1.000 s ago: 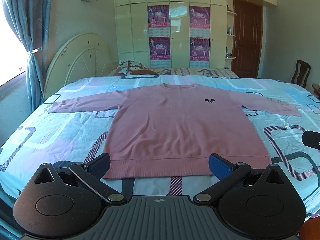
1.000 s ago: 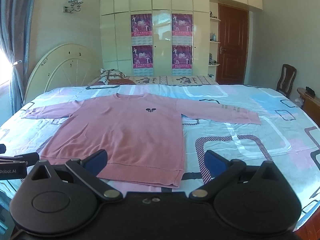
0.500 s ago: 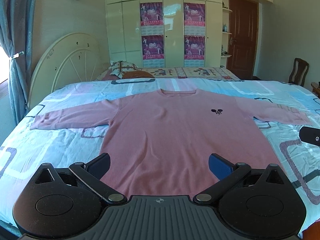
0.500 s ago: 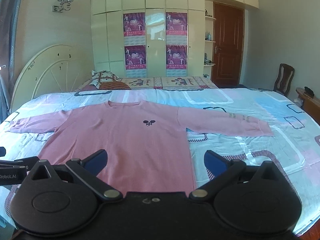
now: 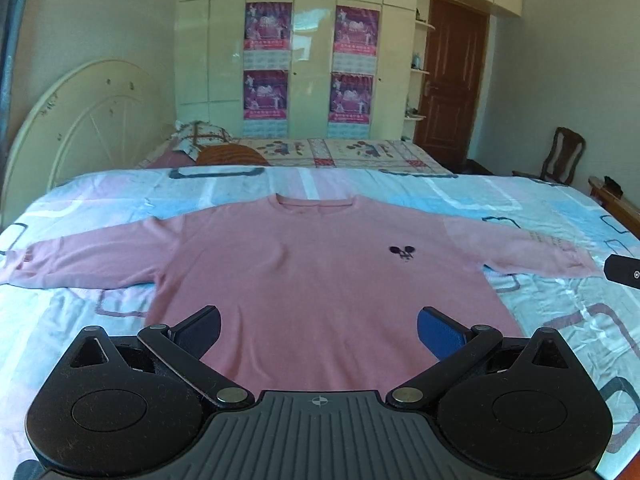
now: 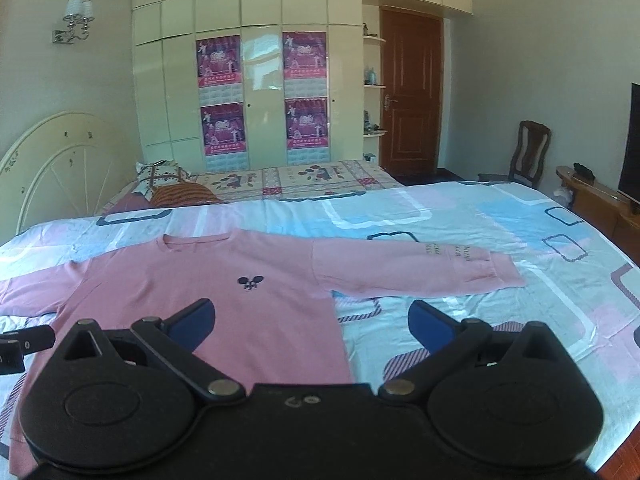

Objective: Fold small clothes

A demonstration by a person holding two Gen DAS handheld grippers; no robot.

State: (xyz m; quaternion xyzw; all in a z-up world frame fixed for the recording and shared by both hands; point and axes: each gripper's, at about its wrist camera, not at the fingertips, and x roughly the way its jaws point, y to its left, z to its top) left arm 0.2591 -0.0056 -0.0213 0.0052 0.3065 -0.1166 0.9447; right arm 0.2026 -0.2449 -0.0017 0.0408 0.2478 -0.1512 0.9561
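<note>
A pink long-sleeved sweater (image 5: pixel 304 280) lies flat and face up on the bed, sleeves spread to both sides, a small dark logo on its chest. It also shows in the right wrist view (image 6: pixel 224 296). My left gripper (image 5: pixel 318 330) is open and empty, hovering over the sweater's lower body. My right gripper (image 6: pixel 310 322) is open and empty, over the sweater's right side near the armpit. The right sleeve (image 6: pixel 420 272) stretches out ahead of it. The sweater's hem is hidden under both grippers.
The bed (image 5: pixel 540 216) has a pastel patterned sheet. A second bed with pillows (image 5: pixel 208 144) lies beyond, then a cream headboard (image 5: pixel 80 120) and wardrobe. A wooden chair (image 6: pixel 528 152) and low cabinet (image 6: pixel 600 200) stand right of the bed.
Both grippers have moved forward over the sweater; the hem, visible earlier, is now under them. The right gripper has also shifted toward the right sleeve. Both stay open.
</note>
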